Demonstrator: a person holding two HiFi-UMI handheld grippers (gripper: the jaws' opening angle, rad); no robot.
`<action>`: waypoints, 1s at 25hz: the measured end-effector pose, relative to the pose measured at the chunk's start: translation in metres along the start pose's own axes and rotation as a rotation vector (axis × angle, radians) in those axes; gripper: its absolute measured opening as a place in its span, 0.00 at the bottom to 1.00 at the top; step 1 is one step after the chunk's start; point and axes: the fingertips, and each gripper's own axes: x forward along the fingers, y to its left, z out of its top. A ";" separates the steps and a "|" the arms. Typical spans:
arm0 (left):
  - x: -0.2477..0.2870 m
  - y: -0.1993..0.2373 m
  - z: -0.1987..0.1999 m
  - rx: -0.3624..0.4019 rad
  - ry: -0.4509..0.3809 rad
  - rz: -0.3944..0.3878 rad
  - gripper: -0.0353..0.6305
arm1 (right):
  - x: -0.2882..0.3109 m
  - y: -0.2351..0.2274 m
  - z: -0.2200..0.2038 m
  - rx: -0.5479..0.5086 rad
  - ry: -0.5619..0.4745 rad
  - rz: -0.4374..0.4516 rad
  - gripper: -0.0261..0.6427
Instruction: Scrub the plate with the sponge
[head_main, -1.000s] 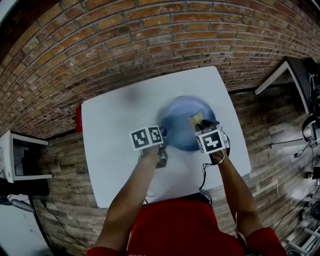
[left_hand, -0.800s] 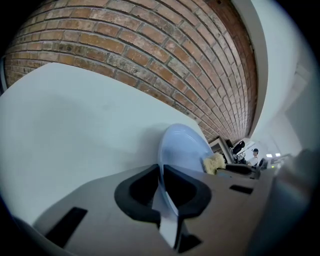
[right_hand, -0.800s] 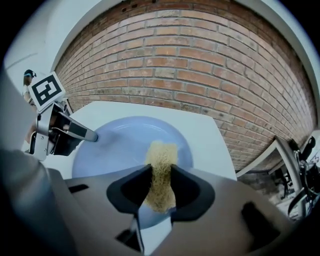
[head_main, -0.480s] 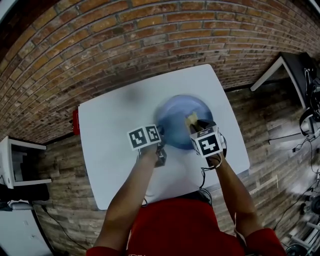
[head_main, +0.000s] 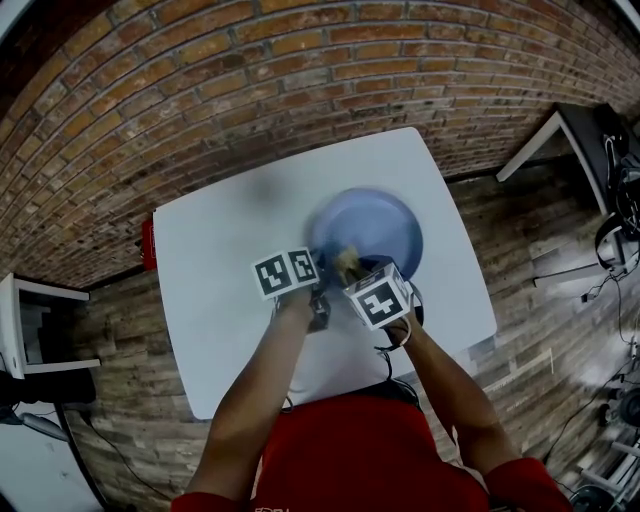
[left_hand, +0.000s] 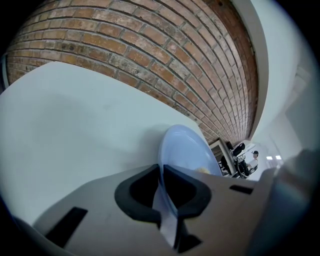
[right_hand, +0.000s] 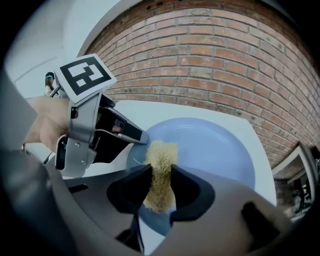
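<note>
The white desk (head_main: 220, 250) carried the blue plate (head_main: 385, 225), which sat a little toward 2 o'clock from the desk's middle in the head view. My left tool (left_hand: 162, 175) was clamped on the plate's rim at about 7 o'clock. My right tool (right_hand: 161, 177) was squeezed tight on the yellow sponge (right_hand: 161, 150), whose free end lay over the plate just inside that edge, close beside the left tool.
</note>
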 end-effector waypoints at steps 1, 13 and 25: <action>0.000 0.000 0.000 0.001 -0.001 -0.001 0.12 | -0.002 -0.005 -0.003 -0.002 0.003 -0.010 0.22; -0.001 0.001 0.000 0.018 -0.005 0.004 0.12 | -0.030 -0.089 -0.033 0.082 0.020 -0.170 0.22; -0.014 -0.008 0.004 0.125 -0.070 0.002 0.27 | -0.054 -0.095 -0.014 0.142 -0.162 -0.194 0.22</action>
